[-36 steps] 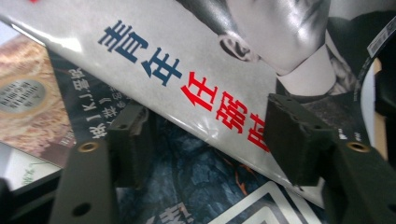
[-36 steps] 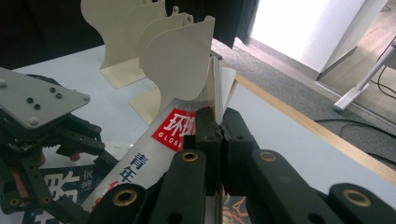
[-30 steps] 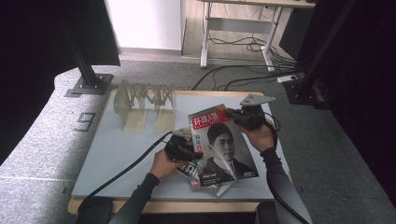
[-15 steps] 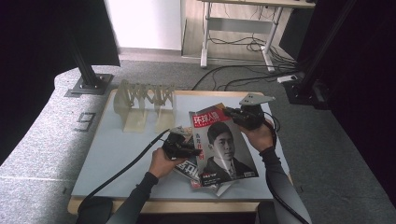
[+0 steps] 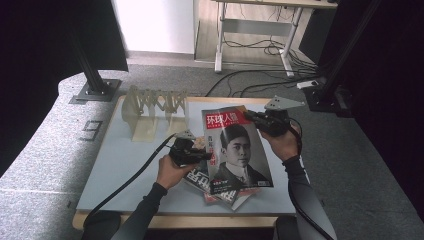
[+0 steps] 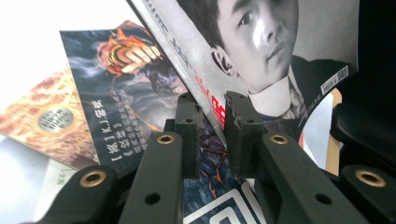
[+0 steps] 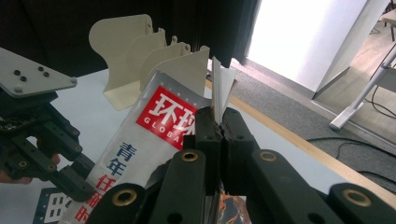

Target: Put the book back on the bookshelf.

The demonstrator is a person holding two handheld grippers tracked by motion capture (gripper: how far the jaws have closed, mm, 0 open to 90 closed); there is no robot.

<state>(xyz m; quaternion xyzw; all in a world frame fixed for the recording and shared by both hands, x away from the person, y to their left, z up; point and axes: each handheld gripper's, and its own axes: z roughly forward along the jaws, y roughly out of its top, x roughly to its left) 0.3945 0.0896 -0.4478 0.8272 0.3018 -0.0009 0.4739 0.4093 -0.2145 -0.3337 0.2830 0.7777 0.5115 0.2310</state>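
Observation:
A magazine with a grey portrait cover and red title [image 5: 239, 152] [image 6: 261, 46] [image 7: 154, 126] is held tilted above the table. My right gripper [image 5: 248, 116] [image 7: 219, 119] is shut on its top edge. My left gripper [image 5: 204, 156] [image 6: 212, 116] sits at the magazine's left edge, and its jaws have just been closing. That edge lies between them against one pad, with a narrow gap left on the other side. The left gripper body [image 7: 42, 135] is also in the right gripper view.
Other magazines [image 5: 220, 194] [image 6: 126, 88] lie stacked under the lifted one near the table's front. A cream slotted rack [image 5: 155, 107] [image 7: 140, 56] stands at the back left. The pale table top [image 5: 125, 165] has free room on its left half.
The left gripper has risen a little and moved up to the magazine's left edge, with its jaws narrowing around it. The right gripper and its grip have stayed put.

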